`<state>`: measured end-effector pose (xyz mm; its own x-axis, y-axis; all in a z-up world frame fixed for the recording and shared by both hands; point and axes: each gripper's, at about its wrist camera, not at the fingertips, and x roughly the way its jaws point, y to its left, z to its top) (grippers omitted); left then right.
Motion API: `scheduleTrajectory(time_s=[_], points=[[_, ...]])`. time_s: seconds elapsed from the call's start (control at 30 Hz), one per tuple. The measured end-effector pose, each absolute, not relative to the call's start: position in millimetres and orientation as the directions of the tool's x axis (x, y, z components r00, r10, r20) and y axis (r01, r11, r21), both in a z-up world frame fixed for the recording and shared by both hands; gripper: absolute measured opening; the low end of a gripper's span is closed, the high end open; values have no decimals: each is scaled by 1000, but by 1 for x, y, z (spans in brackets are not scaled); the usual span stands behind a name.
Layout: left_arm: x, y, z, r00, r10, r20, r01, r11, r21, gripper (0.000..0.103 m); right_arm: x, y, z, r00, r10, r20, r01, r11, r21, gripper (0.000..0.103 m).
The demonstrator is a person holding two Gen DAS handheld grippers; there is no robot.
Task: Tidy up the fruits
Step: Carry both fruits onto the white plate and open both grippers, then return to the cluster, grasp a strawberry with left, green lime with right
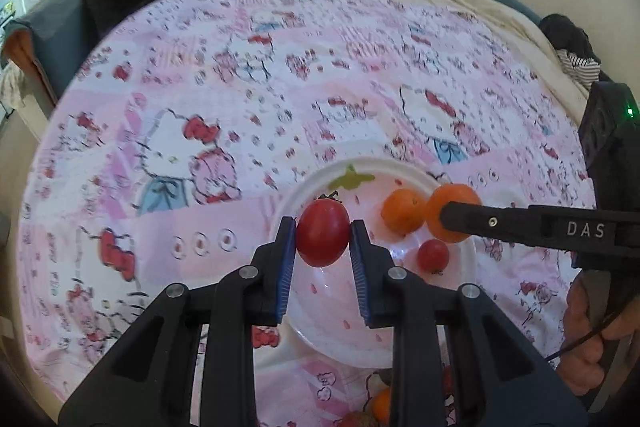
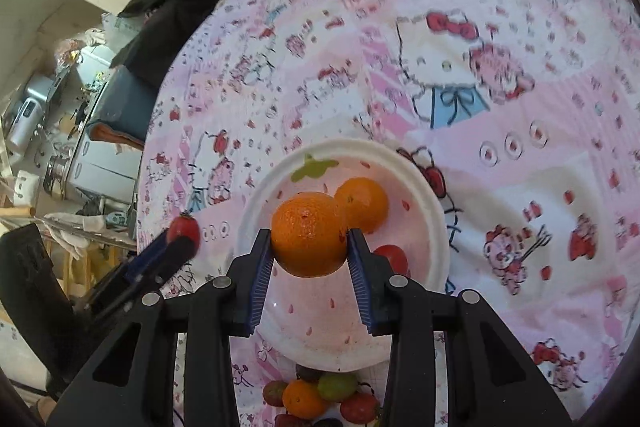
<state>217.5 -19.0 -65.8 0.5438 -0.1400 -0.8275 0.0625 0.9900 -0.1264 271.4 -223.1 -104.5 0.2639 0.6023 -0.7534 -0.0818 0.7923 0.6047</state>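
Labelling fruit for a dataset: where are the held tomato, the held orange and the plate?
tomato [image 1: 322, 237], left wrist view, its middle.
orange [image 2: 309, 234], right wrist view, its front.
plate [image 2: 434, 223], right wrist view, right rim.

Red tomato [image 1: 323, 237], orange mandarin [image 2: 309, 239], pink cartoon-cat-printed cloth [image 1: 200, 131].

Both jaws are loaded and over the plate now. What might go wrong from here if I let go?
1. The orange in the right gripper hangs right beside the orange on the plate; dropped, it may knock that one or roll.
2. The tomato in the left gripper is pinched only at its sides; it may slip early or bounce off the plate.
3. The two grippers are close together over the plate and may collide.
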Motion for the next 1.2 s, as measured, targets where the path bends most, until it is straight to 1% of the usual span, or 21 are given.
scheduleTrajectory(time_s=[0.17,0.3,0.5,0.73,0.83,0.87,0.93,0.97,1.0,1.07,1.2], points=[[223,-22,-95,476,-210,-854,91,978,-190,23,270,-220,-119,227,601,-766,-44,792,609,39],[221,-24,-108,454,-201,-868,94,980,-178,23,270,-218,-124,216,588,-780,-41,803,594,39],[223,-25,-108,454,-210,-866,87,978,-192,24,269,-217,-126,213,581,-785,-42,808,587,41],[223,-26,-111,448,-190,-874,88,982,-168,24,271,-220,-127,214,577,-788,-21,810,587,42],[226,-29,-115,419,-181,-890,88,983,-159,25,272,-219,-128,209,582,-786,-17,805,592,42],[226,-29,-116,412,-190,-891,91,982,-167,27,272,-219,-128,205,583,-786,-18,805,593,42],[225,-30,-116,411,-202,-889,94,979,-179,38,272,-218,-130,189,589,-786,-14,802,598,44],[224,-30,-115,420,-195,-886,95,981,-171,49,272,-219,-130,190,600,-777,-11,792,610,54],[223,-31,-113,429,-190,-883,97,982,-164,56,272,-220,-128,200,608,-769,-8,785,619,62],[222,-31,-110,444,-184,-877,103,983,-154,58,272,-222,-123,217,611,-761,-15,782,623,66],[221,-28,-107,447,-180,-876,93,984,-155,58,273,-224,-115,236,619,-749,-27,775,632,66]])
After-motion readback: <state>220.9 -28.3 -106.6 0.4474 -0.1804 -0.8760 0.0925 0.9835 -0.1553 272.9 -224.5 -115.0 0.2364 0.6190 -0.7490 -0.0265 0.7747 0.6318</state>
